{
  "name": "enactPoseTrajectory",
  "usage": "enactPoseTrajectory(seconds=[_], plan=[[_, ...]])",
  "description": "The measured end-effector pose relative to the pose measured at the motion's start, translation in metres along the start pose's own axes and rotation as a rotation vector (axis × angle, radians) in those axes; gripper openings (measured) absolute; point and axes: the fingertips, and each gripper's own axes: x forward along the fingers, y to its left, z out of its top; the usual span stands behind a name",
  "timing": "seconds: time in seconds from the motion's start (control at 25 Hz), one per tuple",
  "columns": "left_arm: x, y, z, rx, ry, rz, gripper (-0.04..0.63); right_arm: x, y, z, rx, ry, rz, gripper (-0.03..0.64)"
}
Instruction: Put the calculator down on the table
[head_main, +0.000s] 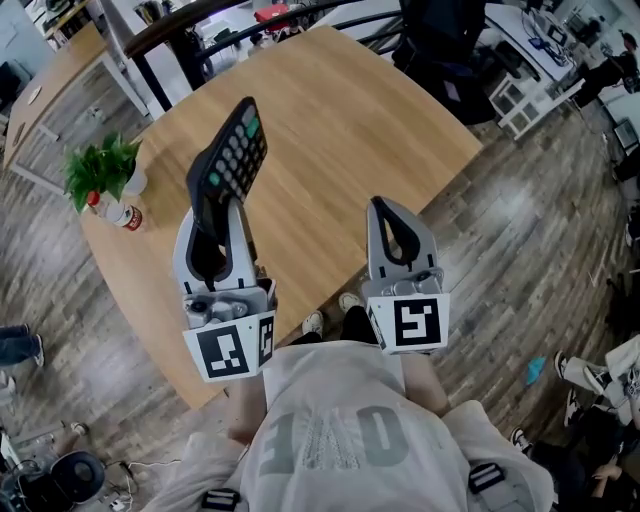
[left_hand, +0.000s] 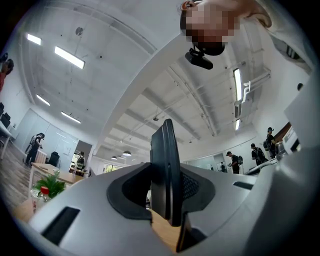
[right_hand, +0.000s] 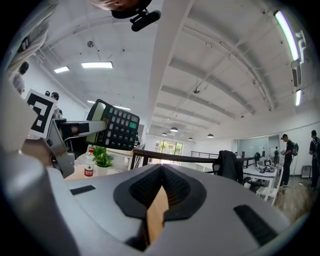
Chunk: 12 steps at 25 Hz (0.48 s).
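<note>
A black calculator (head_main: 232, 150) with grey and green keys stands tilted, keys facing right, above the round wooden table (head_main: 340, 130). My left gripper (head_main: 214, 205) is shut on its lower end. In the left gripper view the calculator (left_hand: 165, 165) shows edge-on, pinched between the pads of the left gripper (left_hand: 167, 200). My right gripper (head_main: 392, 212) hangs over the table's near edge, shut with nothing in it. In the right gripper view its jaws (right_hand: 161, 167) meet, and the calculator (right_hand: 119, 131) appears to the left.
A potted green plant (head_main: 100, 170) and a small bottle with a red label (head_main: 120, 212) stand at the table's left edge. A black chair (head_main: 440, 40) is at the far side. The person's shoes (head_main: 330, 318) are by the near edge.
</note>
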Motion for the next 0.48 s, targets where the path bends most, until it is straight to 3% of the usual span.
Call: enactPoseTrajectory(seconds=[0.48], plan=[[0.054, -0.033, -0.011, 0.028, 0.002, 0.071, 0.117, 0.058, -0.052, 0.005, -0.015, -0.068, 0.117, 0.018]])
